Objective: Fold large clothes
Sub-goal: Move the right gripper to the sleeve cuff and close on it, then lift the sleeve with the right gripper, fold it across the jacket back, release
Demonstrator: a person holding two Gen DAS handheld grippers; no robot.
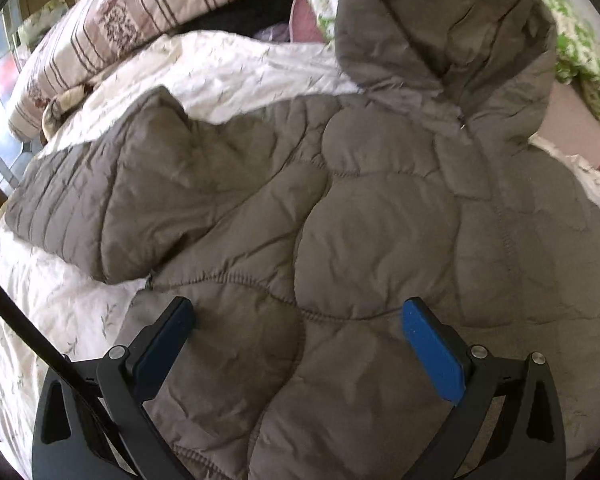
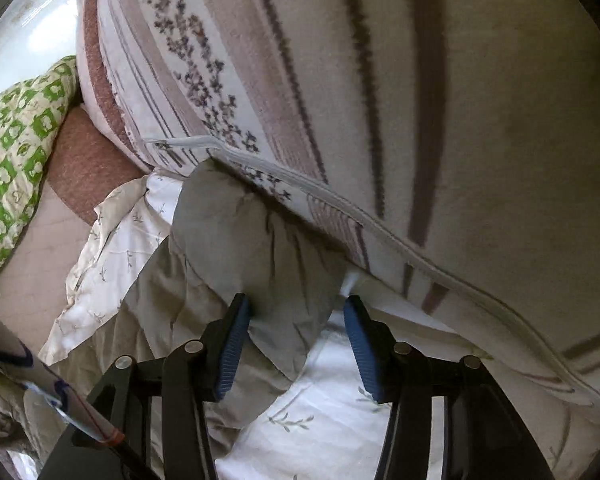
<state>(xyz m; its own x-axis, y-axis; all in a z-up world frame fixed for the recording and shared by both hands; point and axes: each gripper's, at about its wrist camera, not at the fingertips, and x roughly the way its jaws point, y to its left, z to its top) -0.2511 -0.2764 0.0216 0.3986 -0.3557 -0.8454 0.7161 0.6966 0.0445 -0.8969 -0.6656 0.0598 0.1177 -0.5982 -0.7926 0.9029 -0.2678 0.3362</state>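
Observation:
A grey-brown quilted hooded jacket (image 1: 360, 220) lies spread flat on a white leaf-print quilt (image 1: 40, 320). Its hood (image 1: 440, 40) points to the far side and one sleeve (image 1: 120, 200) stretches out to the left. My left gripper (image 1: 299, 305) hovers over the jacket's lower body, open wide, with nothing gripped. In the right wrist view the end of a jacket sleeve (image 2: 252, 240) sits between the fingers of my right gripper (image 2: 297, 301). The left pad (image 2: 236, 340) touches the fabric. A gap of white quilt (image 2: 332, 400) shows beside the right pad.
A large striped, flower-print pillow (image 2: 420, 120) presses close above the sleeve end, and also lies at the far left (image 1: 120, 32). A green-and-white patterned cloth (image 1: 580, 52) (image 2: 16, 152) sits beyond the hood. A black cable (image 1: 20, 320) crosses the lower left.

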